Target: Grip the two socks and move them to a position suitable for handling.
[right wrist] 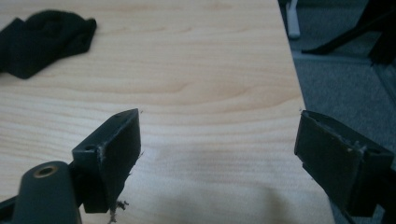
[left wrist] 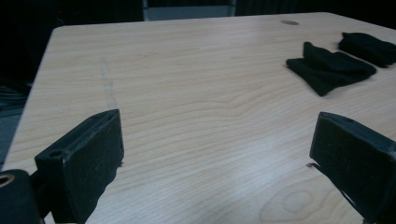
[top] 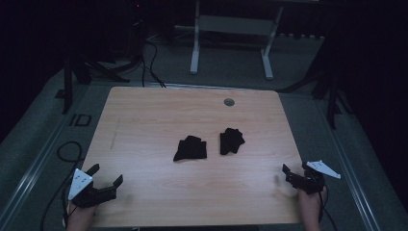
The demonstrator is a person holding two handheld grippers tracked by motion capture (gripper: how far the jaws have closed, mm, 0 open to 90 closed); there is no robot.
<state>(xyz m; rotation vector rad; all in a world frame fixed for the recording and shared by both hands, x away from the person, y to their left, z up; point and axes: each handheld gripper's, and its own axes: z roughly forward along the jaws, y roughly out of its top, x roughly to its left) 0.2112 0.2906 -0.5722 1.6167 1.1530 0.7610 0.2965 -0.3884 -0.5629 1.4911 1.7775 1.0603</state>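
Black socks, two: the left sock (top: 190,148) and the right sock (top: 231,140), both crumpled, lying near the middle of the wooden table (top: 144,120).

Left gripper (top: 107,176): one, held in the person's left hand (top: 79,216) at the table's near left corner. Jaws spread wide, nothing between them; bare wood shows in the gap in the left gripper view. Grey three-cornered plate on top, black cable trailing off the table's left edge.

Right gripper (top: 294,170): one, held in the person's right hand (top: 308,204) at the near right corner, close to the right edge. Jaws spread wide, holding nothing. Loose dark fibres hang from the lower edge of one jaw in the right gripper view.

Left sock: dull black knit, bunched into a rough wedge, folded over itself, thin end pointing to the near left. Well apart from both grippers. In the left gripper view it lies (left wrist: 329,67) at upper right.

Right sock: same black fabric, rumpled into a lumpy heap, just beside the left sock but not touching it, slightly nearer the far edge. It shows (right wrist: 44,42) at upper left in the right gripper view.

Table: one, pale wood grain, rounded corners, with one round grey cable grommet (top: 229,102) near the far edge.

Beyond the far edge: one white table frame (top: 231,43) on grey carpet.
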